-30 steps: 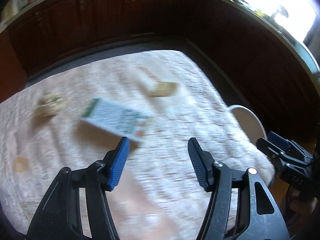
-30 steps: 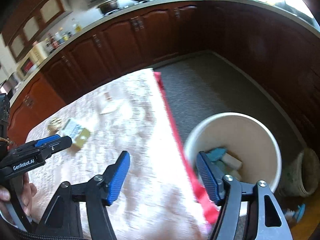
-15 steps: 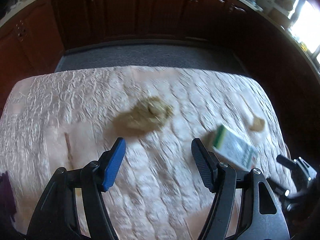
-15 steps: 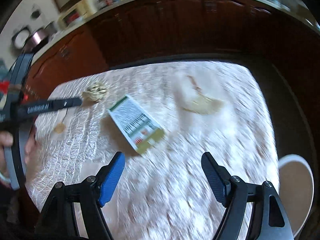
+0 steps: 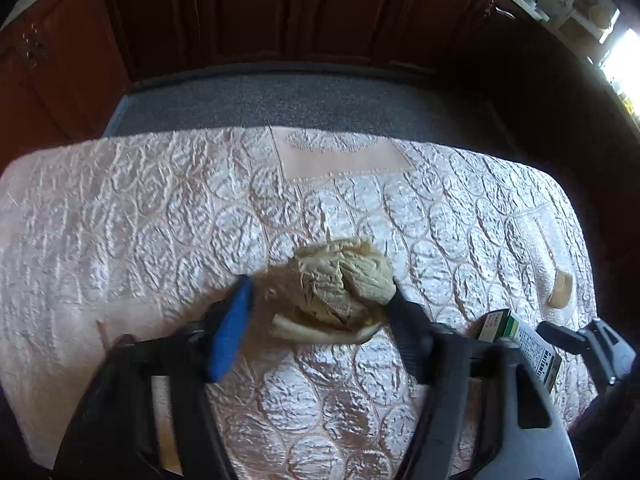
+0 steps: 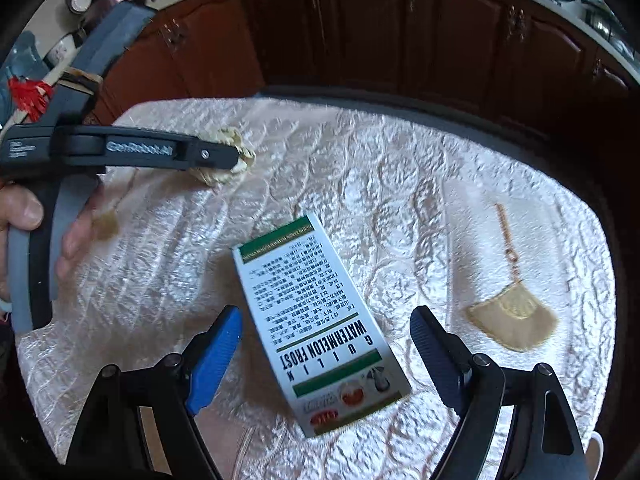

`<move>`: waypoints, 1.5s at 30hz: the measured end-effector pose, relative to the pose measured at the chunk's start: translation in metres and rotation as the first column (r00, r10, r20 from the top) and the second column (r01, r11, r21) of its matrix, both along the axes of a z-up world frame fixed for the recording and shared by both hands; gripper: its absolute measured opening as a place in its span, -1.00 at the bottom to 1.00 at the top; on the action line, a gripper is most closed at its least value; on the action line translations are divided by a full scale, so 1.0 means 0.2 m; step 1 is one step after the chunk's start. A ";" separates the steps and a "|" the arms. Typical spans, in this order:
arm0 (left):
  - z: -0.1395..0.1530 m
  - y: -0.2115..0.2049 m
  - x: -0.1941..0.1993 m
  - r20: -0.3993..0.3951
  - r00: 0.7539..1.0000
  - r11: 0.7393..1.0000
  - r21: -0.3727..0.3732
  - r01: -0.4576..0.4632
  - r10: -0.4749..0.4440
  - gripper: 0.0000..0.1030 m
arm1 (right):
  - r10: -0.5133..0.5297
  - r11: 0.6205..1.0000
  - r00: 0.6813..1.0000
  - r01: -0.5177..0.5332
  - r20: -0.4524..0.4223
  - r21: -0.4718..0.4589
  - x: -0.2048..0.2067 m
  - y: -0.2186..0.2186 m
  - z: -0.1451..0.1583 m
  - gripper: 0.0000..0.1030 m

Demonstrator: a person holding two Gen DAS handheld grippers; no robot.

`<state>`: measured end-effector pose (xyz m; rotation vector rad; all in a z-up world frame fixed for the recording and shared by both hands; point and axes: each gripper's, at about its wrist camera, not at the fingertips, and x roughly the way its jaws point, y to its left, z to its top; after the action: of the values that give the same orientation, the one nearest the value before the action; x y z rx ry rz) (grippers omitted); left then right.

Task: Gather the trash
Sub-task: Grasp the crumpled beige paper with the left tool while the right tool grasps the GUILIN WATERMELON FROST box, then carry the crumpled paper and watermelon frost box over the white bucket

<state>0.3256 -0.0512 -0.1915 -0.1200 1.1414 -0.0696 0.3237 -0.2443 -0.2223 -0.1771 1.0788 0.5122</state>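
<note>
A crumpled beige paper wad (image 5: 344, 280) lies on the quilted worktop (image 5: 120, 232) between the closing jaws of the left hand-held gripper (image 5: 318, 300), while a white-and-green carton (image 6: 320, 328) lies between the opening, empty right hand-held gripper (image 6: 326, 348).

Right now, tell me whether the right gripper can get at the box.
Probably yes. The right gripper hangs over the box, jaws opening on either side of it, nothing lying between. The left gripper is off at the wad.

Both wrist cameras look steeply down, close over the shared tablecloth (image 5: 120, 240).
</note>
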 end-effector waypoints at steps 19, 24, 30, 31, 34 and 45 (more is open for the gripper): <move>0.21 -0.22 -0.61 0.094 0.988 0.992 0.034 0.121 -0.123 -0.45 | -0.230 0.969 0.973 0.226 0.029 0.097 -0.47 -0.21 0.17 0.03; 0.23 -0.31 -0.69 0.101 0.984 0.989 0.042 0.145 -0.148 -0.45 | -0.261 0.962 0.965 0.257 0.028 0.092 -0.58 -0.27 0.17 0.03; 0.29 -0.37 -0.79 0.129 0.977 0.985 0.057 0.163 -0.169 -0.45 | -0.303 0.946 0.952 0.295 0.045 0.133 -0.71 -0.35 0.24 0.02; 0.30 -0.38 -0.80 0.136 0.975 0.984 0.062 0.166 -0.173 -0.45 | -0.309 0.944 0.950 0.300 0.050 0.139 -0.73 -0.36 0.25 0.02; 0.34 -0.43 -0.84 0.151 0.970 0.981 0.067 0.180 -0.189 -0.45 | -0.336 0.934 0.939 0.322 0.072 0.154 -0.78 -0.40 0.30 0.02; 0.42 -0.59 -0.92 0.181 0.951 0.967 0.074 0.242 -0.252 -0.45 | -0.406 0.906 0.905 0.381 0.127 0.185 -0.90 -0.55 0.44 0.01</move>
<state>0.1416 -0.1695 -0.1067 0.0750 0.9626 -0.2696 0.1429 -0.3552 -0.1351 0.1374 0.8789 0.2083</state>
